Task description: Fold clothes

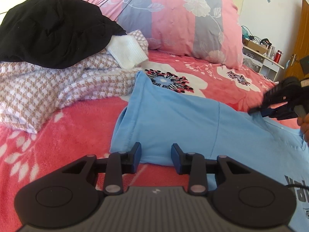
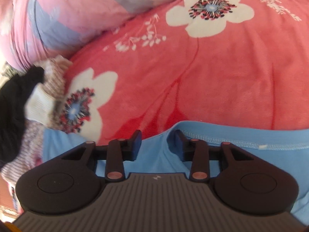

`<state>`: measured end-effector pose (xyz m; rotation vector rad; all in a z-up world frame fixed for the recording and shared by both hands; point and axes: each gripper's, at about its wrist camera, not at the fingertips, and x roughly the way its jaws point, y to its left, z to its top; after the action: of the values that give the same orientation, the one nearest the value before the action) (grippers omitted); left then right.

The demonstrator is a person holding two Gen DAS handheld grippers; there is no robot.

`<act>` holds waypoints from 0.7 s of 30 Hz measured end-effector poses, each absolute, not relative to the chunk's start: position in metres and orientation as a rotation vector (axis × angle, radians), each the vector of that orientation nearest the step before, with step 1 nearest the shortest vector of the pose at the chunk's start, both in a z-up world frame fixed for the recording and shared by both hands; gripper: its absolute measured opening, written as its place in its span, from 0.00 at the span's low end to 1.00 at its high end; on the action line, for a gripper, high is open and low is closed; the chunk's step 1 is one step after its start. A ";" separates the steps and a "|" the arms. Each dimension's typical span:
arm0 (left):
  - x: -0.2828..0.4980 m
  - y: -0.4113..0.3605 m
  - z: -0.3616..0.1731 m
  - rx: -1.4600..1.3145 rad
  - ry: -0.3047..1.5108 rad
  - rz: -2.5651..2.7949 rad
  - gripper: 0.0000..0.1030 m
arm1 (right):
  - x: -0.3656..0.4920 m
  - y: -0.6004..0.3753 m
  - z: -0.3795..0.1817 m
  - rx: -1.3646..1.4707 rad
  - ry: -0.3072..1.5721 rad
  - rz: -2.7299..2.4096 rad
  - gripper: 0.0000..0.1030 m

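Observation:
A light blue T-shirt (image 1: pixel 173 116) lies spread on the red floral blanket (image 1: pixel 67 127). My left gripper (image 1: pixel 156 153) is open, its jaws on either side of the shirt's near folded edge, and the pads do not press on it. At the right of the left wrist view, my right gripper (image 1: pixel 258 113) reaches down to the shirt's stitched edge, with a hand (image 1: pixel 305 123) behind it. In the right wrist view, the right gripper (image 2: pixel 157 145) shows its jaws apart over a raised ridge of the blue shirt (image 2: pixel 231 154), beside the stitched hem.
A black garment (image 1: pixel 54 29) lies on a brown-and-white checked garment (image 1: pixel 48 85) with a white ribbed cuff (image 1: pixel 127 52), at the far left. A pink and grey floral quilt (image 1: pixel 173 19) is heaped behind. A white shelf with bottles (image 1: pixel 266 58) and a wooden door (image 1: pixel 303 38) are at the far right.

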<state>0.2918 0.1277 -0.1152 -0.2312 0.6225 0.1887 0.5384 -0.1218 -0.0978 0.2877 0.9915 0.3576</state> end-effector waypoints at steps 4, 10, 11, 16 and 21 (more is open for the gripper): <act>0.291 0.130 -0.116 -0.242 0.623 0.205 0.31 | 0.532 -0.132 -0.095 0.309 0.877 0.321 0.01; 0.291 0.130 -0.117 -0.236 0.623 0.211 0.29 | 0.535 -0.152 -0.104 0.386 0.801 0.291 0.01; 0.291 0.130 -0.117 -0.235 0.623 0.211 0.29 | 0.536 -0.151 -0.107 0.383 0.796 0.288 0.01; 0.291 0.131 -0.117 -0.241 0.622 0.207 0.29 | 0.541 -0.157 -0.130 0.463 0.808 0.264 0.00; 0.290 0.133 -0.118 -0.251 0.619 0.197 0.29 | 0.543 -0.199 -0.137 0.830 0.849 0.285 0.08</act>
<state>0.2902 0.1334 -0.1179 -0.2513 0.6192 0.1970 0.5428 -0.1995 -0.1365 0.8299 0.8490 0.2853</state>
